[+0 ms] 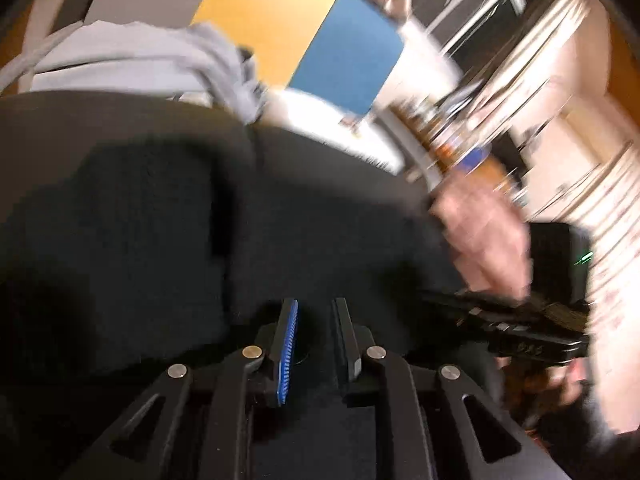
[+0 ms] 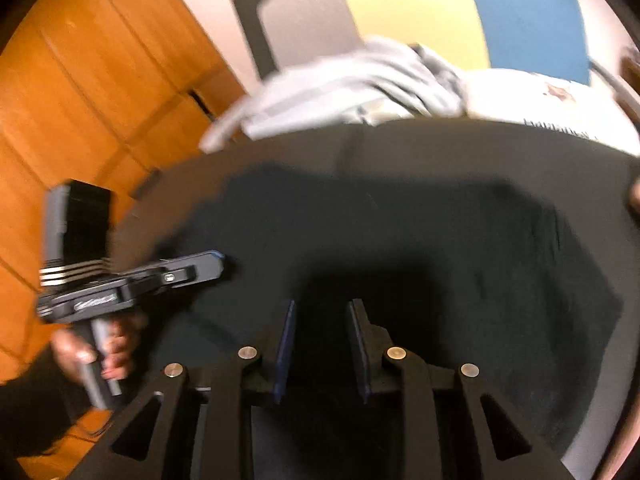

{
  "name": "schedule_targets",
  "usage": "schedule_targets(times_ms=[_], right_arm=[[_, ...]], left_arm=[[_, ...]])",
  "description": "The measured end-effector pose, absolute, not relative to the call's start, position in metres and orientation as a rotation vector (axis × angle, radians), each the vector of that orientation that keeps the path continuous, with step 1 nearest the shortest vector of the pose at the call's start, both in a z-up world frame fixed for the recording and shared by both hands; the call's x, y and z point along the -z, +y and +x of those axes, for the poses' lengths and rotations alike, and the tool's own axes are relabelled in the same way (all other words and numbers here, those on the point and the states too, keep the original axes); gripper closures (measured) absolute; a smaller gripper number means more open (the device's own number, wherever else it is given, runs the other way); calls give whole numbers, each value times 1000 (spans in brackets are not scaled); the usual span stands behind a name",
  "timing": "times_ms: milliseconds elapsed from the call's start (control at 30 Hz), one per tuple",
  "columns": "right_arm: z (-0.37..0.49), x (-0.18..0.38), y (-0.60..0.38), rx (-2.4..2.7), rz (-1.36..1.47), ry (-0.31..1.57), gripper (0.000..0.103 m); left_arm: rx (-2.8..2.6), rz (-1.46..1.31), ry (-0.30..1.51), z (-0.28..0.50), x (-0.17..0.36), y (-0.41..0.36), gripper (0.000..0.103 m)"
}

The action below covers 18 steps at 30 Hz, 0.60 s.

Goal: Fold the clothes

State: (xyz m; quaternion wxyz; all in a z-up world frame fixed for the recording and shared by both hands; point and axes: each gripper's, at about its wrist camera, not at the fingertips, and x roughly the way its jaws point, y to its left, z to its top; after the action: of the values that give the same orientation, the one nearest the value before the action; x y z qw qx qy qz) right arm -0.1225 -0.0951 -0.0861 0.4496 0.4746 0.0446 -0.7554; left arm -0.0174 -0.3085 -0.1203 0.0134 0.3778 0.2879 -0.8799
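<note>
dark garment (image 2: 400,232): lying spread over a dark table (image 2: 592,420), just below both grippers; a paler grey garment (image 2: 352,84) is sitting bunched at the far edge.
left gripper (image 1: 316,320): hanging over the cloth, its jaws standing a narrow gap apart with nothing between them.
right gripper (image 2: 322,320): pointing down at the same cloth, its jaws parted a little wider, gripping nothing.
handling: looking soft, light and limp, so it is likely sagging and sliding wherever it is not supported.
where to take hold: pinching a hem edge or corner on each side is seeming best, since a flat middle offers no fold to bite.
focus: both views are blurring, so seams are staying unclear.
</note>
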Motion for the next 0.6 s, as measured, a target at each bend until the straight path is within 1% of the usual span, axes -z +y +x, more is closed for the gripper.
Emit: schedule_targets(times_ms=[33,67,100,233,267,300,367,400,500,600], right_arm=[[-119,94,-91,1898,1147,119,76],[-114,97,-82,1918,1077,74,76],[-115,99,-78,1920,1074,32,76],[-120,107,-68,1933,1078,-106,76],[-117,106,-68,1942,1073,-92,76],[-114,105,-69,1952,1068,-78,76],[-107,103,-73,1974,1059,-38,76],[-105,102,-75,1985,1054,-15,76],[-103,99,-78,2006,1043,39,74],[-103,98,-79,2008,1036,54,72]], left_arm=[[2739,1144,911,-15,122,-310,95],[2737,1111,925,-12,125,-311,97],[2717,1101,950,-13,127,-315,101],[2686,1088,999,-17,128,-321,101],[2672,1079,1022,-13,124,-322,103],[2657,1068,1046,-9,120,-322,96],[2635,975,1172,19,108,-326,85],[2624,932,1217,31,106,-326,84],[2516,789,1344,105,98,-347,80],[2282,635,1399,210,100,-384,77]])
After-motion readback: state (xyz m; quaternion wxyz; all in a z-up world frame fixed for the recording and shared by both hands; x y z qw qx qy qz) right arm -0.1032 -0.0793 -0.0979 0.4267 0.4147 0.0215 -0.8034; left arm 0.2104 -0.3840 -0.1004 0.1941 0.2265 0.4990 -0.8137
